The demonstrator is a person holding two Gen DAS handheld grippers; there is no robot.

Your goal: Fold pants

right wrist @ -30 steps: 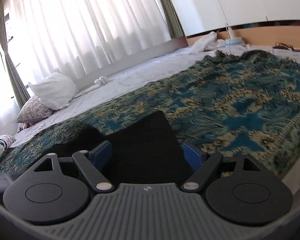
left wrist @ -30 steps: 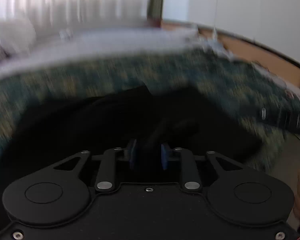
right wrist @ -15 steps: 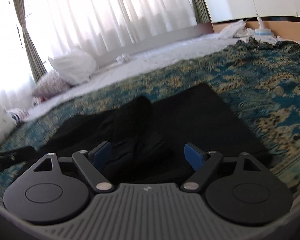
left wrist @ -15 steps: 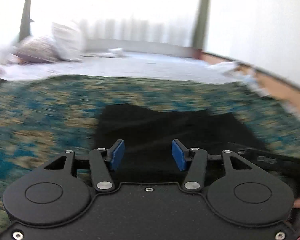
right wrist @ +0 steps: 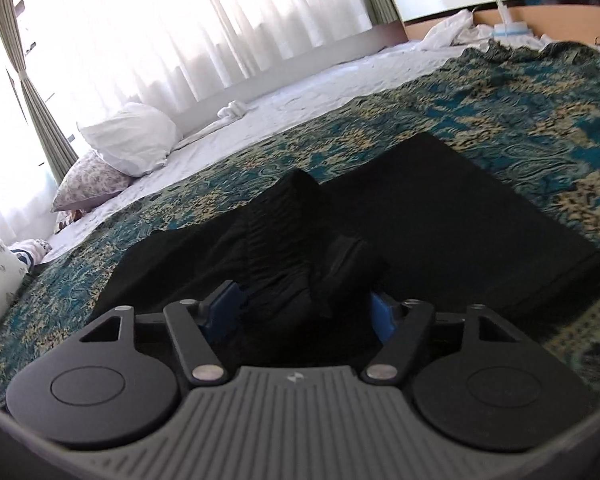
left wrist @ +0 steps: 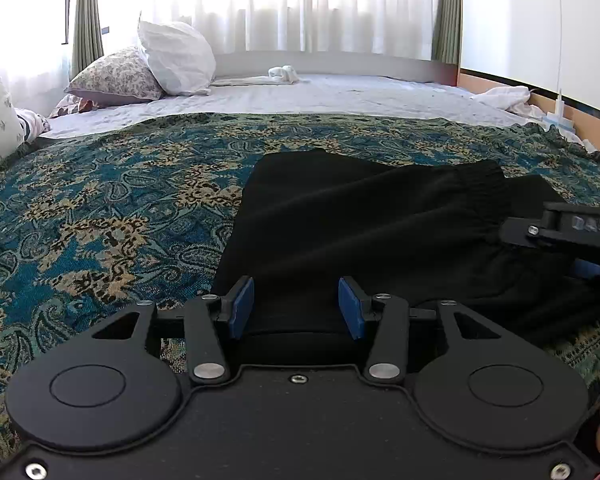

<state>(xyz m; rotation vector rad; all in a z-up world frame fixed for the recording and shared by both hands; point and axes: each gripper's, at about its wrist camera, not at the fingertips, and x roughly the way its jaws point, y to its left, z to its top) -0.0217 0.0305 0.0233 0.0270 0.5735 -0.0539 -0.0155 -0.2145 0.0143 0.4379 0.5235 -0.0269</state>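
Here my left gripper (left wrist: pixel 296 308) stands released over the near edge of the black pants (left wrist: pixel 380 232), which lie mid-frame on the patterned bedspread (left wrist: pixel 100 208). My right gripper (right wrist: pixel 300 312) has just been closing around a bunched fold of the pants (right wrist: pixel 440 208); whether its pads already pinch it I cannot tell.

Your way left over the bedspread (left wrist: pixel 100 208) lies open. Pillows (left wrist: pixel 148 68) crowd the far left; black pants (left wrist: pixel 360 220) bunch up ahead.
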